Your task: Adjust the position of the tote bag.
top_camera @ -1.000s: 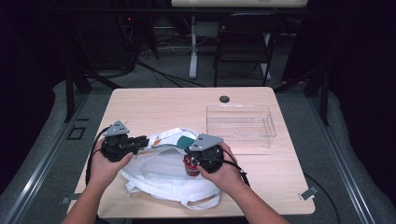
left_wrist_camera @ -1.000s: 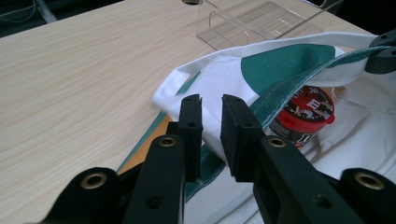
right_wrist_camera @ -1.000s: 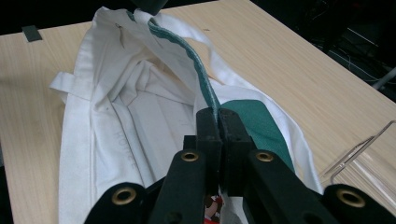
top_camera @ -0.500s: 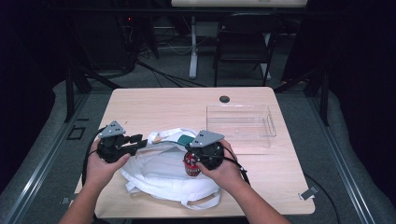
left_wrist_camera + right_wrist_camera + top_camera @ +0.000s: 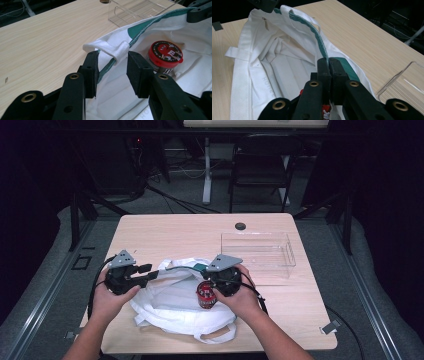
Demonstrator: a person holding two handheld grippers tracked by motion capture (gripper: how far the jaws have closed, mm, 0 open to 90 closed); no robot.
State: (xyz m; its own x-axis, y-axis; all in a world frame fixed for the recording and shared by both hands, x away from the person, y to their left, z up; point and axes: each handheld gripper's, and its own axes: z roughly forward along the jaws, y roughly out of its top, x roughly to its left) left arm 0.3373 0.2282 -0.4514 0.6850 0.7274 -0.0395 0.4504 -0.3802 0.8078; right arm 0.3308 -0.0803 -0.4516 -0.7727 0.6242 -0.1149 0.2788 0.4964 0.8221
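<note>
My left tool [image 5: 111, 67], jaws just opening, straddled the bag [image 5: 175, 82] rim unpinched, while my right tool [image 5: 328, 65] clamped that rim beside the can [image 5: 163, 55].

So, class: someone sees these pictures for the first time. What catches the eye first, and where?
A white cloth bag with a green-trimmed rim sprawls on the near part of the wooden table. Inside its mouth stands a red-lidded jar. The right claw pinches the rim shut; the left claw straddles it with jaws apart, having just been opening.

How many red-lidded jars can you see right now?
1: the red-lidded jar sits in the open white cloth bag; the bag's folds may hide others.
</note>
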